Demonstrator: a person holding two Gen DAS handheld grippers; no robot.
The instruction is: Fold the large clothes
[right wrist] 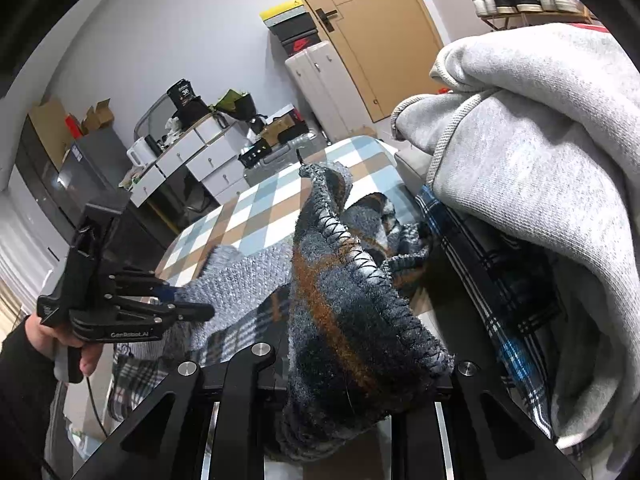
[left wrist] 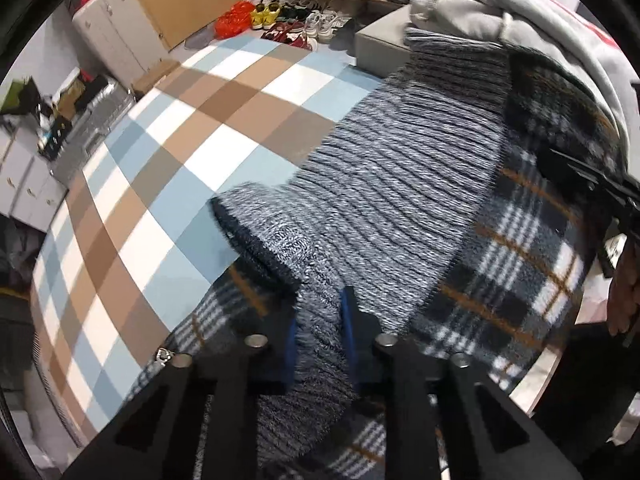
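The checked tablecloth (left wrist: 168, 184) serves as the landmark; the garment under work, a plaid fleece jacket (left wrist: 516, 264) with a grey ribbed knit lining (left wrist: 384, 176), lies spread on the side of the cloth nearest the cameras, lining facing up. The left gripper (left wrist: 320, 320) points steeply down at the near edge of the cloth; its blue-padded fingers (left wrist: 349, 320) are pressed together on a fold of the grey knit; a cuff of the same garment (left wrist: 256, 224) lies just beyond them on the cloth. The right gripper (right wrist: 360, 364) stands at the near right edge of the cloth; its jaws pinch a bunched, stitched edge of the plaid fleece, which rises in a crumpled ridge above the cloth. A grey hoodie (right wrist: 532, 184) is heaped right of the cloth, over a folded plaid shirt (right wrist: 504, 320). A hand (right wrist: 60, 340) grips the left gripper's handle, left of the cloth in the right wrist view.
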